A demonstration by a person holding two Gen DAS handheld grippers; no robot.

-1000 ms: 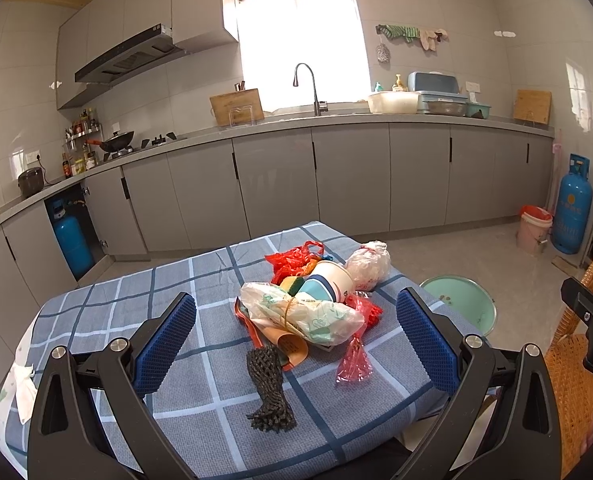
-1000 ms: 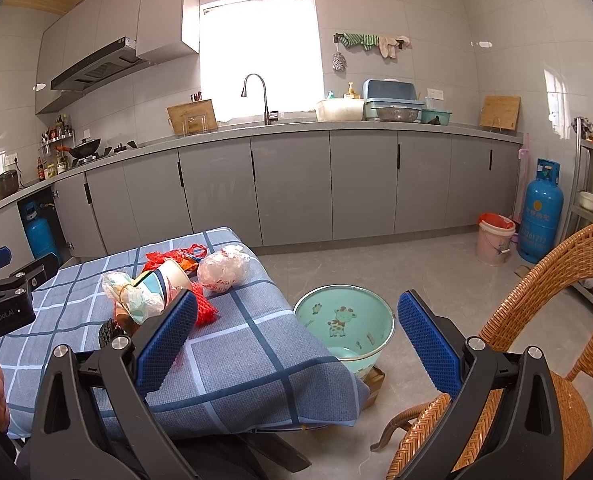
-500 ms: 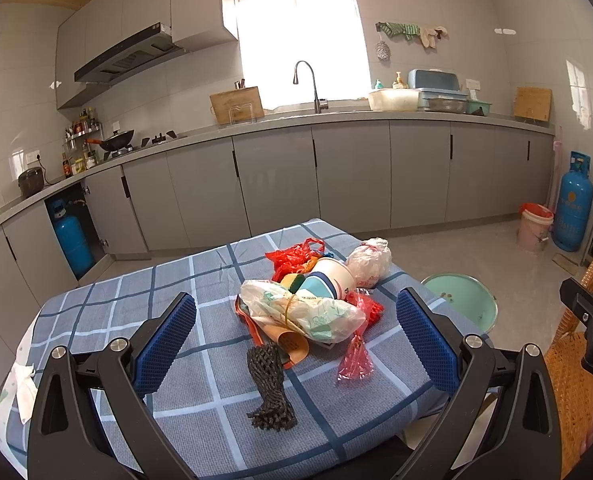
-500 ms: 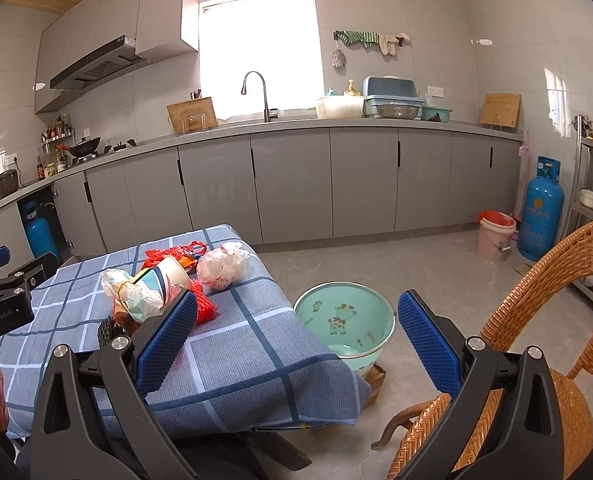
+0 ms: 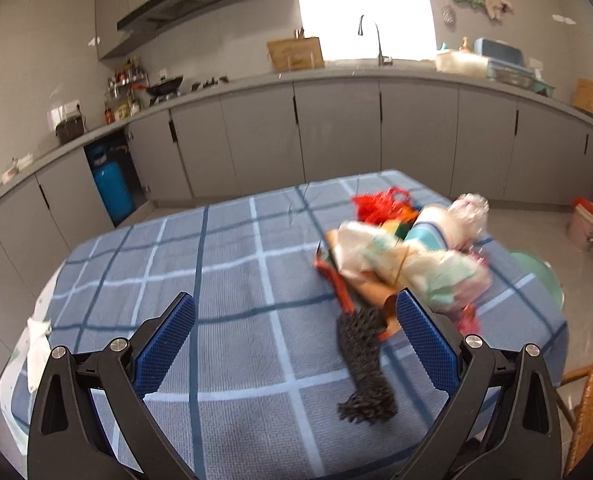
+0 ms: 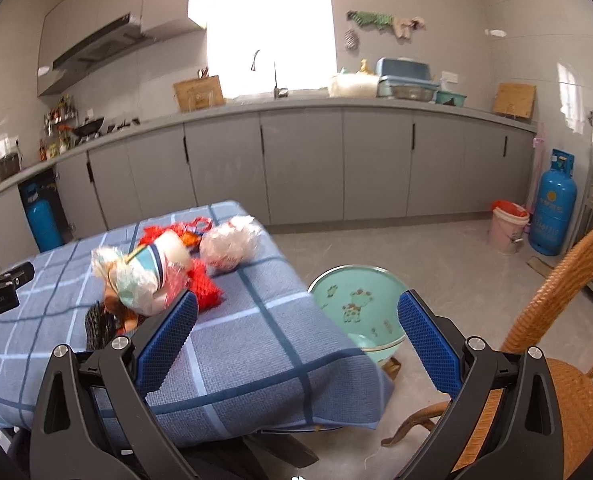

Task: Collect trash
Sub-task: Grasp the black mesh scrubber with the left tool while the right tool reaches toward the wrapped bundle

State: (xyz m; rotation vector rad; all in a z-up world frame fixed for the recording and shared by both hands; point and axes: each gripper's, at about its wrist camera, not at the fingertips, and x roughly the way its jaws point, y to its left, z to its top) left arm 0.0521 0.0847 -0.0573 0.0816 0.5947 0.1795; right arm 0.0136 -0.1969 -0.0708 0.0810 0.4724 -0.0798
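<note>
Trash heap (image 5: pixel 400 256) bunched on checked tablecloth (image 5: pixel 232 280), near its right edge, presumably for one sweep into green basin (image 6: pixel 356 304) on floor beside; left gripper (image 5: pixel 296 344) jaws apart, empty; right gripper (image 6: pixel 296 344) likewise.
</note>
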